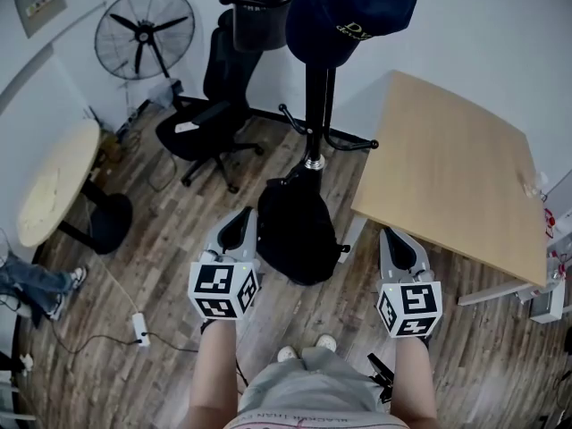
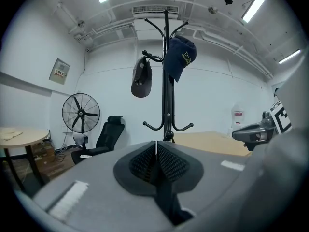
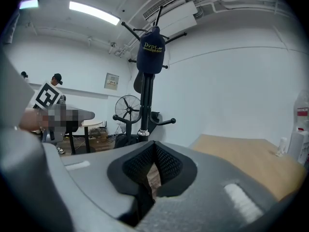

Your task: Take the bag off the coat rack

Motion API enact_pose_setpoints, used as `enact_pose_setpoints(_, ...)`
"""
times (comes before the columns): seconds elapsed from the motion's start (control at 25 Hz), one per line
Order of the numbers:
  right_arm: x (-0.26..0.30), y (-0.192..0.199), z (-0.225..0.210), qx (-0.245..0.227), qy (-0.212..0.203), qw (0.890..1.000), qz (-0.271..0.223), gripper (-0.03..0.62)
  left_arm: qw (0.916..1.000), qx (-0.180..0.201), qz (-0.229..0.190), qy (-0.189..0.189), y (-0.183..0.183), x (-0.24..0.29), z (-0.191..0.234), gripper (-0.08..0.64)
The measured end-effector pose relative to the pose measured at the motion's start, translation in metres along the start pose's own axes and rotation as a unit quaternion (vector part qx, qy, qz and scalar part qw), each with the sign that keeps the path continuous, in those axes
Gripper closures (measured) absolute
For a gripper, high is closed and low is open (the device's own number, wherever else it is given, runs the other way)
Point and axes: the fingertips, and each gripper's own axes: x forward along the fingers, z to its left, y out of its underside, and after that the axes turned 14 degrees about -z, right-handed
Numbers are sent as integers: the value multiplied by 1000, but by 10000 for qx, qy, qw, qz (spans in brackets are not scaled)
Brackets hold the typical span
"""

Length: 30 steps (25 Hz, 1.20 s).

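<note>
One coat rack, two caps, one black bag at its pole; left tongs, right tongs closed, empty.

My head camera looks steeply down from above onto the top of the coat rack and the floor. My left claw and right claw show near the bottom of that view. The camera on each claw sits low, close behind its own jaws, and faces forward and upward. All three views share the coat rack, the fan and the bench. The left claw's camera has the rack dead ahead, and the right one has it left of centre.
</note>
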Motion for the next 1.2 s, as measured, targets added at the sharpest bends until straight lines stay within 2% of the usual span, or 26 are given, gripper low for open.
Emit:
enact_pose_setpoints(0.08,3,2,1,-49,-169,9998,19,588,10000,13,38,-6,3,1,-3,509)
enact_pose_setpoints(0.16,6,6,3,-13,-306,9995,64,501,10000,22,48,76,6,3,-7,471)
enact_pose_setpoints(0.24,8,11,5,119,-384,9991,91,455,9997,13,70,214,11,4,-9,415)
enact_pose_setpoints(0.44,20,17,19,395,-511,9979,99,232,9972,-94,8,736,14,11,-9,221)
enact_pose_setpoints(0.52,25,21,24,398,-365,9985,121,125,9947,-69,51,1021,18,13,-8,98)
enact_pose_setpoints(0.56,27,23,27,399,-253,9988,155,106,9930,-43,108,1173,21,14,-7,69)
enact_pose_setpoints(0.64,30,26,35,410,-73,9989,205,104,9897,-28,187,1421,26,17,-1,46)
enact_pose_setpoints(0.88,38,28,72,521,262,9982,135,106,9793,0,237,2009,34,26,24,48)
enact_pose_setpoints(1.2,28,51,98,687,930,9930,245,107,9616,-104,419,2709,63,33,27,58)
